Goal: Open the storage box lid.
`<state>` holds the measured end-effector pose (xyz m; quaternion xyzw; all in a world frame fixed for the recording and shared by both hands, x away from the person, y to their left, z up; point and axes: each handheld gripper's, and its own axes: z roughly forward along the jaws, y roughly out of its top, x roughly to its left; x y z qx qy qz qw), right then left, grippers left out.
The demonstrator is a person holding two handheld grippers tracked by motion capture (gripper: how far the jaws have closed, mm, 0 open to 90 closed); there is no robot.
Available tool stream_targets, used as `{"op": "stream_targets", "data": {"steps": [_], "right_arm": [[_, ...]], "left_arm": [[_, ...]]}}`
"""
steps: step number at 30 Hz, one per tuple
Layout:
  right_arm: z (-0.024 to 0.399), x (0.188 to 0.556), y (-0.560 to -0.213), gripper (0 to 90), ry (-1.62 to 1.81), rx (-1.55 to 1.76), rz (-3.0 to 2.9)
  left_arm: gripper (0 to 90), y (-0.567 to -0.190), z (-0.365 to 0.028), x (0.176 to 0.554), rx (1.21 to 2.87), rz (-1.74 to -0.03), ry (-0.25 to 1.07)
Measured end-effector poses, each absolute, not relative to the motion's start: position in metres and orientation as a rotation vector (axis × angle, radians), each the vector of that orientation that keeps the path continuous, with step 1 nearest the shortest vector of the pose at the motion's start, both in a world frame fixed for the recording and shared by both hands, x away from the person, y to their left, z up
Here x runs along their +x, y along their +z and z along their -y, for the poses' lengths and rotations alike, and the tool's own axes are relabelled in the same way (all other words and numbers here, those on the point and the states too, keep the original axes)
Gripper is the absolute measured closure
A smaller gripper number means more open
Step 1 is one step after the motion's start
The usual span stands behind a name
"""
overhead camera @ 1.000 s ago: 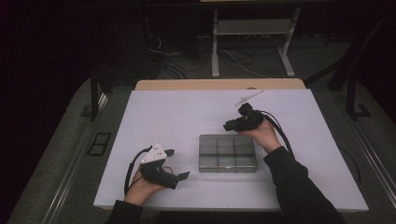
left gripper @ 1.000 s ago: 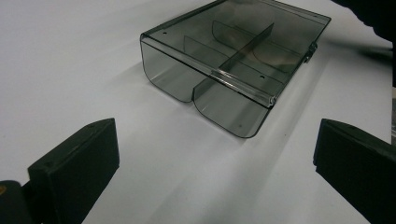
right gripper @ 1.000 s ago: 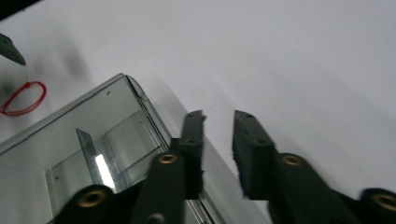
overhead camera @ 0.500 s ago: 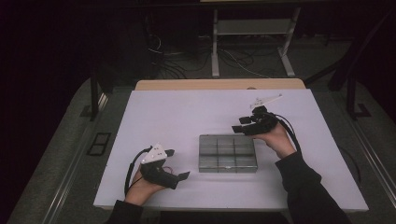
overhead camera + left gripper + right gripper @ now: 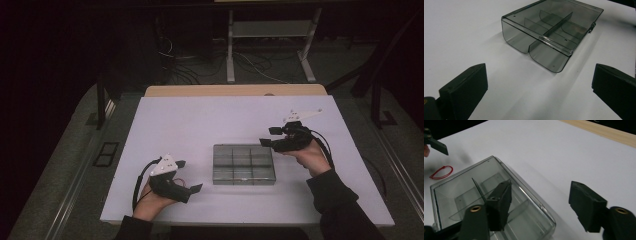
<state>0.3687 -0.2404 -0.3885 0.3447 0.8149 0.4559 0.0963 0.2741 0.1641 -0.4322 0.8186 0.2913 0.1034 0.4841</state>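
A smoky clear plastic box (image 5: 243,164) with inner dividers lies flat at the middle of the white tabletop (image 5: 200,125). My left gripper (image 5: 189,175) rests near the front edge, left of the box, open and pointing at the box (image 5: 551,37); nothing sits between its jaws (image 5: 539,92). My right gripper (image 5: 269,136) hovers just off the box's far right corner, open and empty. Its jaws (image 5: 542,206) have just been opening, with the box (image 5: 486,202) below and to their left. A red rubber band (image 5: 441,172) lies on the table beyond the box.
The left gripper's jaw tip (image 5: 435,143) shows past the rubber band. A wooden strip (image 5: 235,90) runs along the table's far edge. Behind the table stand a metal frame (image 5: 270,45) and loose cables on the dark floor.
My right hand has moved right, from over the box's far edge to beside its far right corner, and its jaws stand wider apart. The left hand and the box have stayed put.
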Motion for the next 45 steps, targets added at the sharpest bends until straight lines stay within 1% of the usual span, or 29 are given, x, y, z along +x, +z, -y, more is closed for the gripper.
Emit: {"op": "stream_targets", "data": {"steps": [15,31,33,38,42,45], "right_arm": [[0.273,0.343,-0.39,27.8,1.387,1.065,-2.339],[0.289,0.322,-0.407,27.4,1.358,1.069,-2.341],[0.292,0.317,-0.409,27.2,1.347,1.067,-2.351],[0.297,0.307,-0.414,27.3,1.353,1.068,-2.356],[0.298,0.301,-0.417,27.6,1.353,1.055,-2.372],[0.297,0.296,-0.419,27.7,1.35,1.046,-2.391]], "left_arm": [[0.0,-0.433,-0.167,0.275,1.999,-0.718,0.255],[0.0,-0.432,-0.162,0.28,1.998,-0.713,0.251],[2.2,-0.432,-0.161,0.281,1.996,-0.703,0.255],[4.2,-0.431,-0.159,0.285,1.996,-0.705,0.264],[9.5,-0.427,-0.155,0.291,1.989,-0.702,0.255],[11.8,-0.422,-0.152,0.296,1.987,-0.694,0.242]]}}
